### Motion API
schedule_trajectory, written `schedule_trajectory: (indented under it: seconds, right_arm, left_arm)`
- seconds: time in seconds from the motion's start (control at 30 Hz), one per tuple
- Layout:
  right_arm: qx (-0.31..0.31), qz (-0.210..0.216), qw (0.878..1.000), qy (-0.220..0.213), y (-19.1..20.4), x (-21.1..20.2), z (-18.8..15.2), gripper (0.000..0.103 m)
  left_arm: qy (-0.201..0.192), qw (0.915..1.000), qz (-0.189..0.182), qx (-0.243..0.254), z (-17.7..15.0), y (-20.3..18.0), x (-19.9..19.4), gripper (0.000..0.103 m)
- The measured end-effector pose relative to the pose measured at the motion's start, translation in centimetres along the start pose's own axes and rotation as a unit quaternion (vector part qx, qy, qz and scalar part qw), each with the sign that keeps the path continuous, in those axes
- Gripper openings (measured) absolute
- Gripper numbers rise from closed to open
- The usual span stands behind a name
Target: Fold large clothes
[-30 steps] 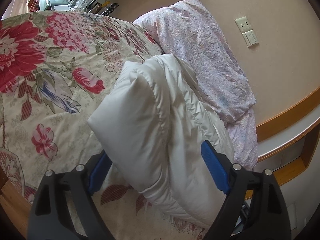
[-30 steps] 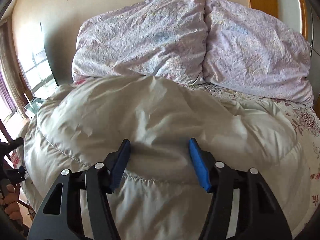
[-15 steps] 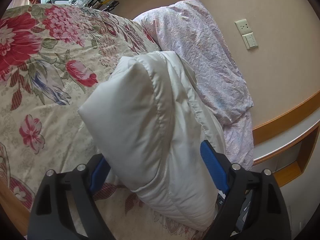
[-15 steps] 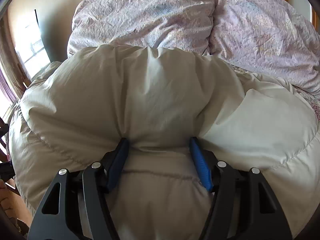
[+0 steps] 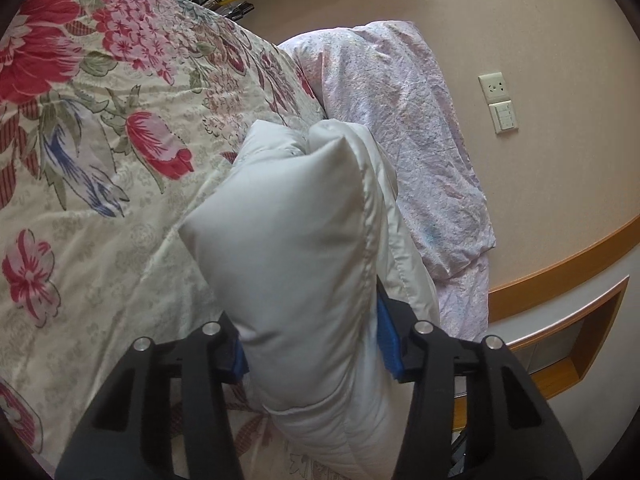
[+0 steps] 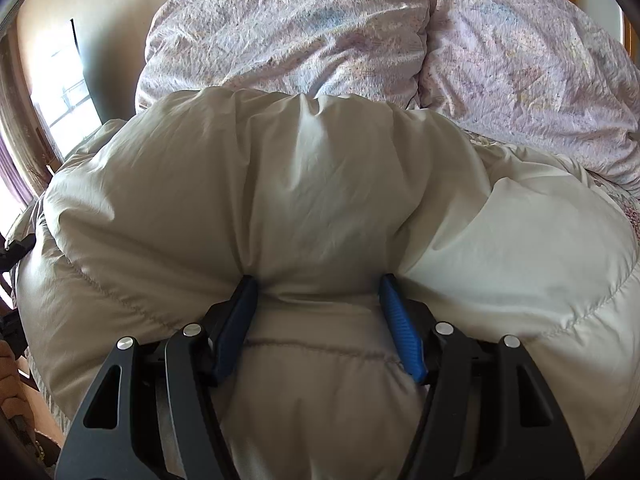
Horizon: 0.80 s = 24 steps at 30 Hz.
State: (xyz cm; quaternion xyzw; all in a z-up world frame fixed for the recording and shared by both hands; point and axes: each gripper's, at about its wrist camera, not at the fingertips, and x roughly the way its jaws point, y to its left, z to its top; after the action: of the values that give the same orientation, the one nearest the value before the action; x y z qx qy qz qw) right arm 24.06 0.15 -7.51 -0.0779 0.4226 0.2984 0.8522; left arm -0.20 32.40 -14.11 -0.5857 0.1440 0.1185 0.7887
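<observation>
**On the bed, a puffy jacket gripped at both ends**

On the floral bedspread (image 5: 100, 208), just in front of two lilac pillows (image 6: 304, 28), a white padded jacket (image 5: 296, 248) is held bunched up, and it fills most of the right wrist view. The left gripper (image 5: 310, 350) has just been closing, and a thick fold of the jacket is now pinched between its blue fingers (image 5: 387, 336), which stand about half apart because of the padding. The right gripper (image 6: 318, 324) is pressed into the jacket's bulk with its fingers (image 6: 400, 328) fairly wide, a ridge of fabric squeezed between them; it appears to be held, though loosely.

The step in hand is judged to be securing both grips before the fold is carried over. Slippery shell fabric and springy filling should be expected, so a deep bite past the stitched seam is advised. Both ends should be lifted together and kept level, so that the fold is laid flat and clear of the pillows. Trapped air should be pressed out once the jacket is laid down
</observation>
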Motion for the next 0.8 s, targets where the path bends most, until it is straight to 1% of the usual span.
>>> schedule_trajectory:
  seconds: [0.07, 0.17, 0.2, 0.27, 0.3, 0.4, 0.47, 0.5, 0.57, 0.67, 0.73, 0.8]
  right_arm:
    - [-0.002, -0.003, 1.000, -0.001, 0.1, 0.1, 0.0, 0.065]
    - [-0.007, -0.011, 1.000, -0.002, 0.4, 0.1, -0.1, 0.065]
    - [-0.006, -0.011, 1.000, -0.003, 0.4, 0.2, -0.1, 0.065]
    - [-0.007, -0.011, 1.000, -0.005, 0.4, 0.2, -0.1, 0.065]
    - [-0.007, -0.011, 1.000, -0.006, 0.4, 0.2, -0.2, 0.065]
    - [-0.006, -0.012, 1.000, -0.009, 0.4, 0.3, -0.2, 0.065]
    - [-0.007, -0.012, 1.000, -0.009, 0.4, 0.3, -0.3, 0.065]
    - [-0.007, -0.011, 1.000, -0.009, 0.4, 0.3, -0.2, 0.065]
    - [-0.007, -0.010, 1.000, -0.009, 0.3, 0.2, -0.3, 0.065]
    - [-0.007, -0.009, 1.000, -0.007, 0.4, 0.2, -0.3, 0.065]
    - [-0.010, -0.013, 1.000, -0.006, 0.5, 0.2, -0.4, 0.065]
    - [-0.015, -0.020, 1.000, -0.007, 0.7, 0.2, -0.4, 0.065]
  left_arm:
    - [0.000, 0.9999, -0.003, 0.016, 0.2, -0.9, 0.0, 0.038]
    - [0.002, 0.9990, 0.001, 0.044, 0.5, -2.3, 0.1, 0.037]
    - [0.010, 0.9987, 0.015, 0.048, 0.7, -2.5, 0.5, 0.039]
    - [0.019, 0.9988, 0.033, 0.032, 0.9, -2.0, 1.0, 0.050]
    - [0.020, 0.9989, 0.035, 0.025, 0.8, -1.7, 1.2, 0.052]
    - [0.017, 0.9988, 0.038, 0.025, 0.6, -1.7, 1.7, 0.060]
    - [0.013, 0.9991, 0.035, 0.020, 0.7, -2.0, 2.1, 0.061]
    - [0.011, 0.9995, 0.028, 0.012, 0.9, -1.9, 2.2, 0.059]
    - [0.012, 0.9999, 0.009, -0.008, 1.5, -1.5, 2.0, 0.049]
    - [0.026, 0.9996, -0.002, -0.011, 2.1, -1.4, 1.7, 0.045]
    - [0.030, 0.9995, 0.004, 0.002, 2.2, -2.0, 1.7, 0.041]
    - [0.027, 0.9989, 0.012, 0.035, 2.1, -3.3, 1.6, 0.037]
